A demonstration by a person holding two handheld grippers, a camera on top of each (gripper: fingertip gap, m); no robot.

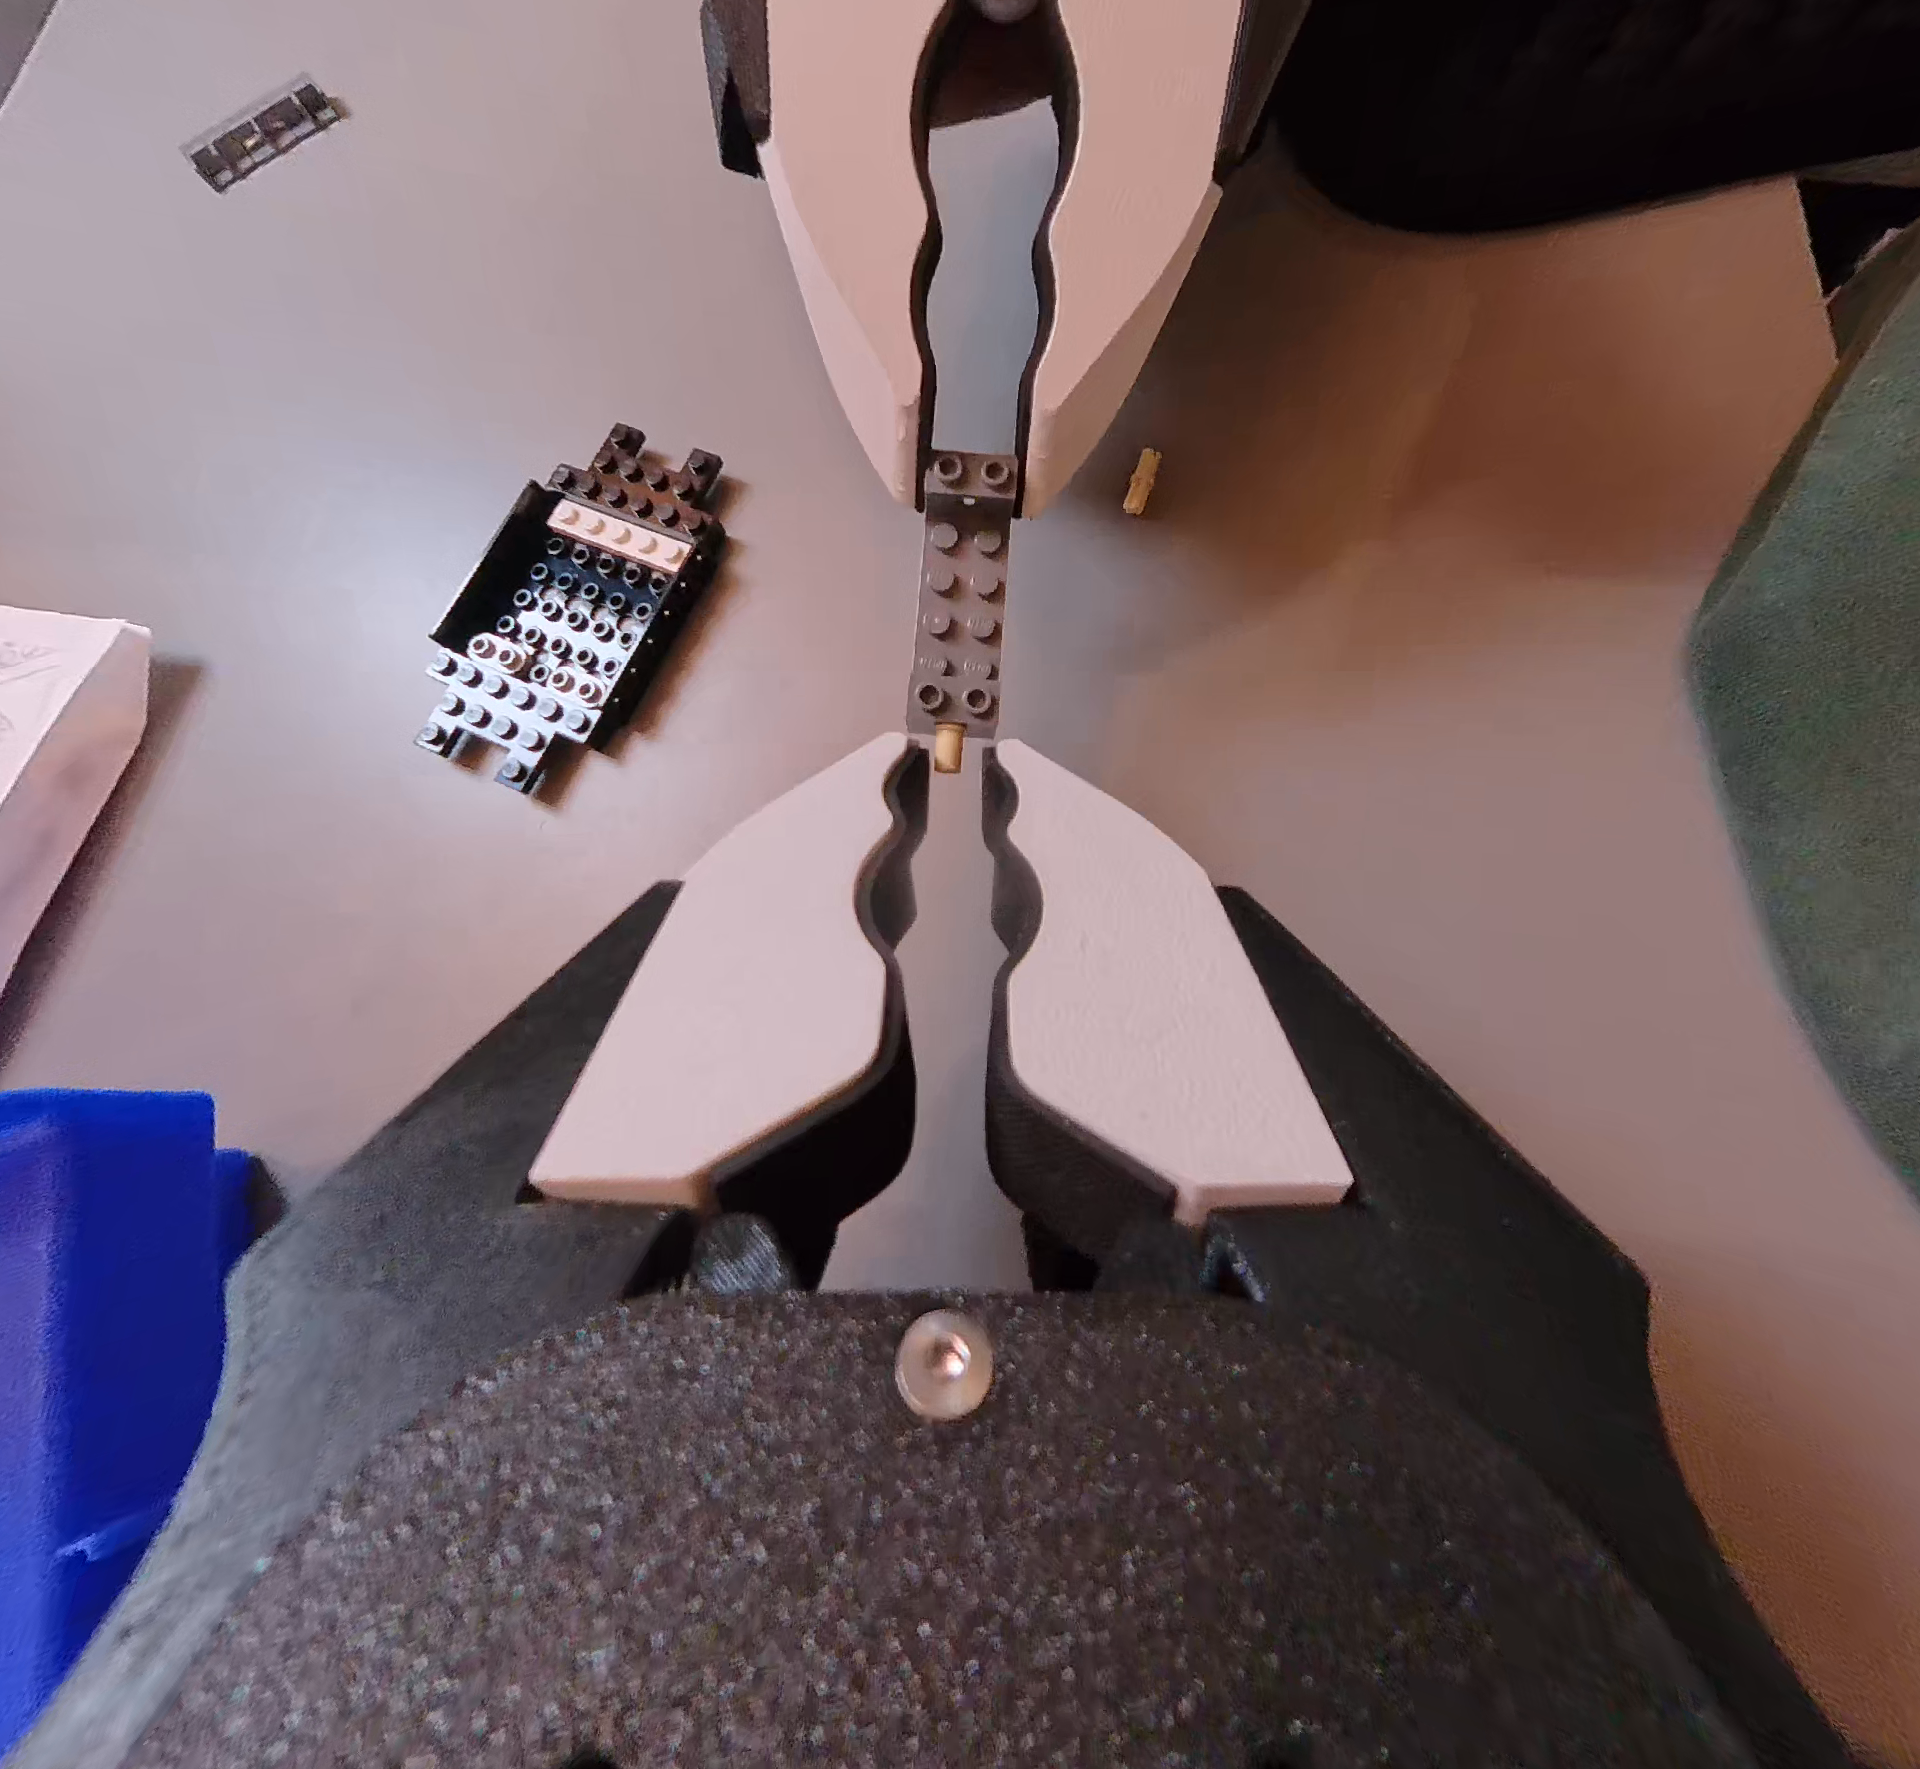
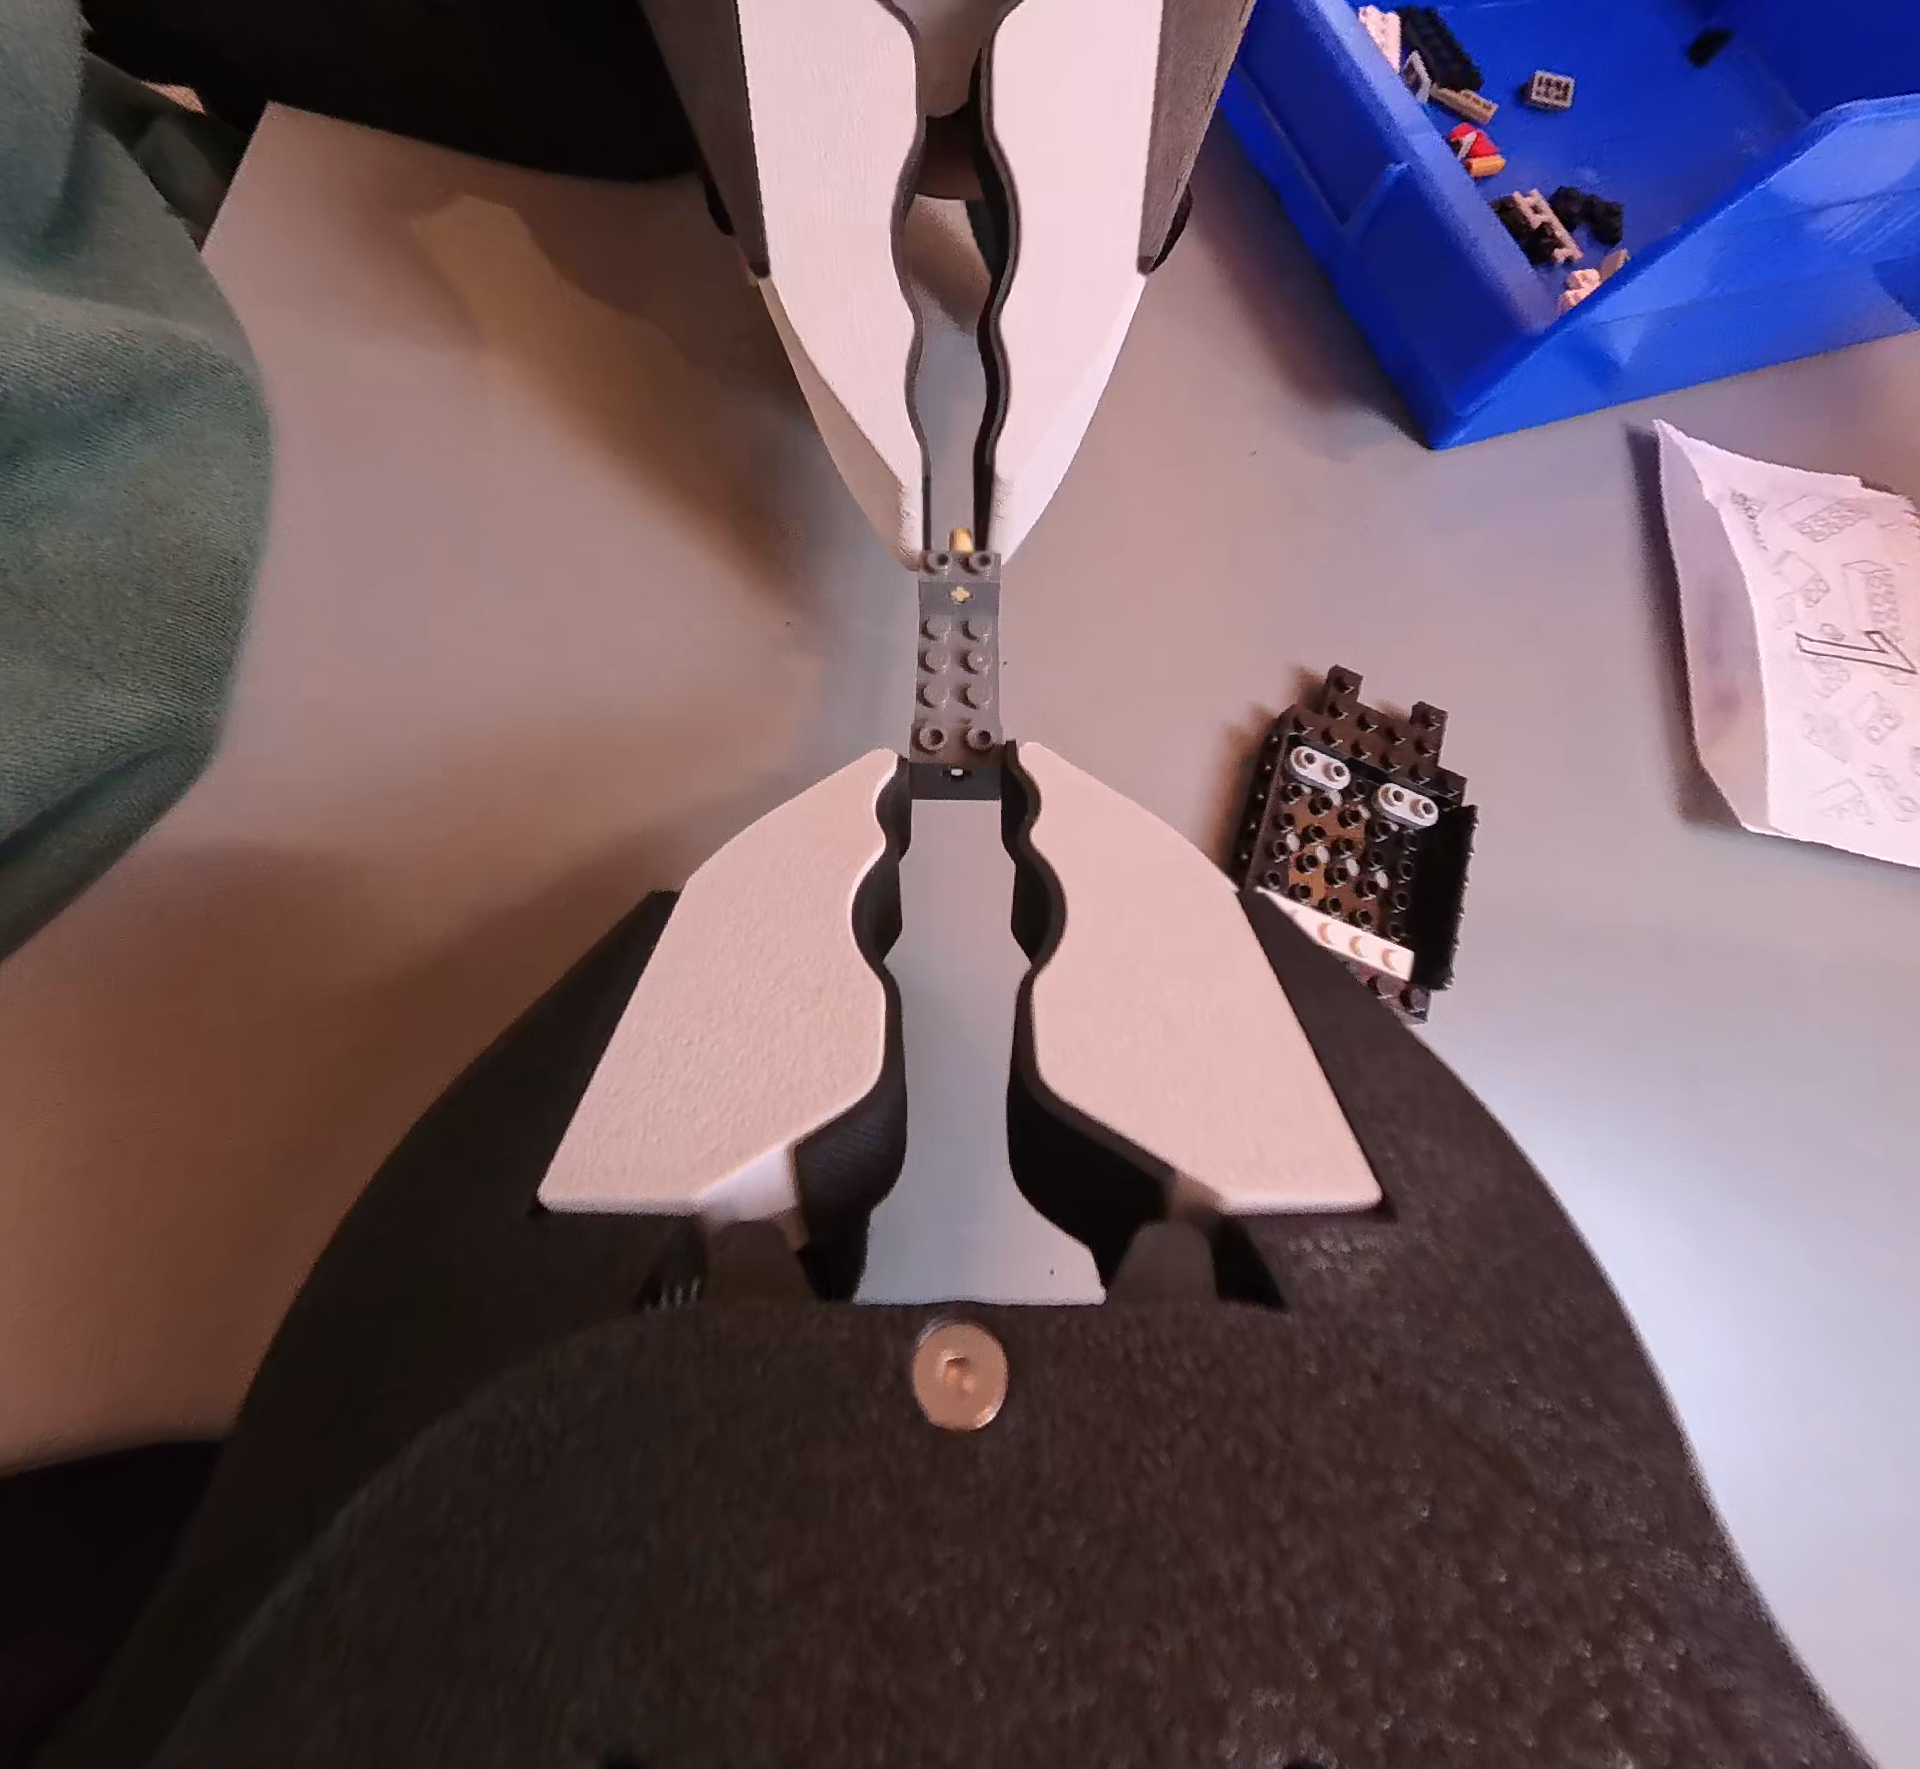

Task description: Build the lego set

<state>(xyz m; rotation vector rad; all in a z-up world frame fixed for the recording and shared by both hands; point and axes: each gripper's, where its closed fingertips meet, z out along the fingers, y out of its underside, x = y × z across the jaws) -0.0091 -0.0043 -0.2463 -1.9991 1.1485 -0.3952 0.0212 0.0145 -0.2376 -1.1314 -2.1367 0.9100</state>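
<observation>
A long grey studded plate [image 1: 966, 618] hangs in the air between my two grippers, which face each other tip to tip. My right gripper [image 2: 956, 779] is shut on one end of the plate [image 2: 958, 670]; it shows at the top of the left wrist view [image 1: 971, 472]. My left gripper [image 1: 951, 758] is closed on a small tan pin [image 1: 948, 748] that sticks out of the plate's other end. The left gripper also shows at the top of the right wrist view [image 2: 961, 530], with the tan pin [image 2: 961, 538] at its tips.
A black studded brick assembly [image 1: 582, 607] [image 2: 1351, 846] lies on the grey table. A loose tan pin [image 1: 1143, 480] lies past the plate. A blue bin [image 2: 1558, 109] holds several small bricks. An instruction sheet [image 2: 1808, 639] lies beside it. A person's green clothing [image 1: 1818, 680] borders the table. Spacing between my two grippers at the tips: around 5 centimetres.
</observation>
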